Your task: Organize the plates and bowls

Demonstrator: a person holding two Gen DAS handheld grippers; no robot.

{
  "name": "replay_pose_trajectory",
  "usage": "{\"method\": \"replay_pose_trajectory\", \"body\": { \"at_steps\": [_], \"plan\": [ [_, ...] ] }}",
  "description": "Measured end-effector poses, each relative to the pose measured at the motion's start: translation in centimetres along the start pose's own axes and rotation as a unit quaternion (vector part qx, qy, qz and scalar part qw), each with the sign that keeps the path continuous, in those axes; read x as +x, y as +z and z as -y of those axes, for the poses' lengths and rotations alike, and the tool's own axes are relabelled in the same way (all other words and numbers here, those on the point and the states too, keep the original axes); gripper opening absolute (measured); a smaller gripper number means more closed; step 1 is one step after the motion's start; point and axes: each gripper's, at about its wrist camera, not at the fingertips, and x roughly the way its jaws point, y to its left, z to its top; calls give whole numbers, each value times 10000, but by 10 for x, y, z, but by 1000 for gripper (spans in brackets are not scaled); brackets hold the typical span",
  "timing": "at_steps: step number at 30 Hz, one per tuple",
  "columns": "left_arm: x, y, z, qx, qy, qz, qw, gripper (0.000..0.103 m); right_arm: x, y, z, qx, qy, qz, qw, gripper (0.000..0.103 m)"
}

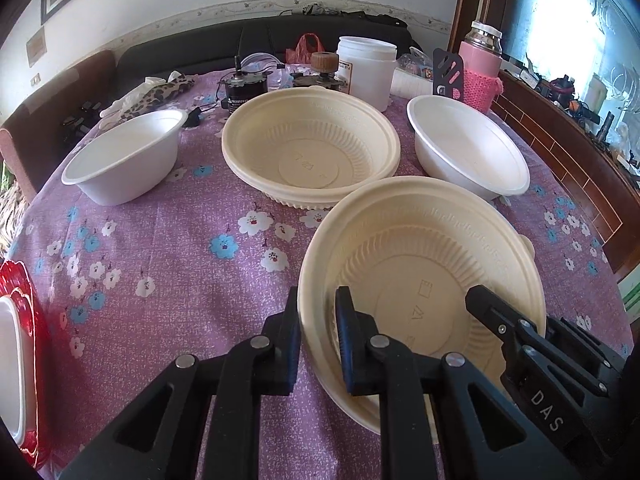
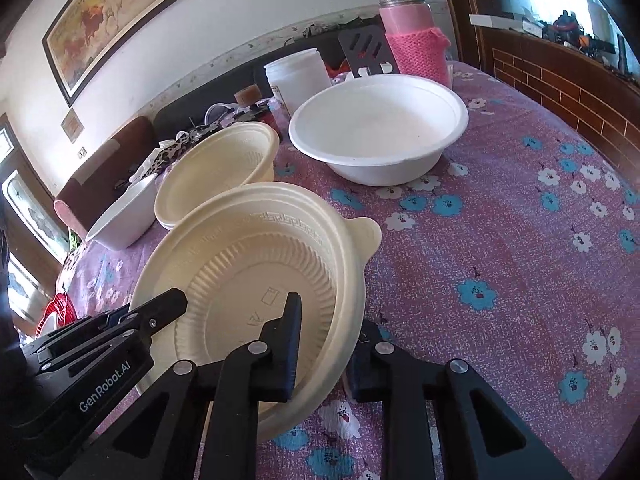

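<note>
Left gripper (image 1: pixel 318 336), bottom centre of the left wrist view, clamped on the left rim of the near cream bowl (image 1: pixel 424 280): one finger outside the wall, one inside. Right gripper (image 2: pixel 332 344), bottom centre of the right wrist view, pinches the opposite rim of the same bowl, one finger inside, one outside; pads look pressed on the wall. Each gripper shows in the other's view, at the bowl's far side. Bowl sits lower centre-right on the purple floral tablecloth (image 1: pixel 168 248), tilted, tab handle on its right edge. Behind it, centre frame, stacked cream bowls (image 1: pixel 310 148). Left of the stack a small white bowl (image 1: pixel 124 156); upper right a wide white bowl (image 1: pixel 468 144). Further back: white jar (image 1: pixel 368 72), pink thermos (image 1: pixel 480 64). Red plate (image 1: pixel 20 320) at the left edge.
</note>
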Motion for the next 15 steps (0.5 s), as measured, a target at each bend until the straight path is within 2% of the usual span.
{"method": "replay_pose_trajectory", "body": {
  "at_steps": [4,15],
  "plan": [
    [-12,-4,-5,-49,46,100,9999,15,-5,-2,-4,-84,92,92,9999,20],
    [-61,-19,-36,-248,324,466,9981,15,-22,-9,-39,-364,711,213,9966,20]
  ]
}}
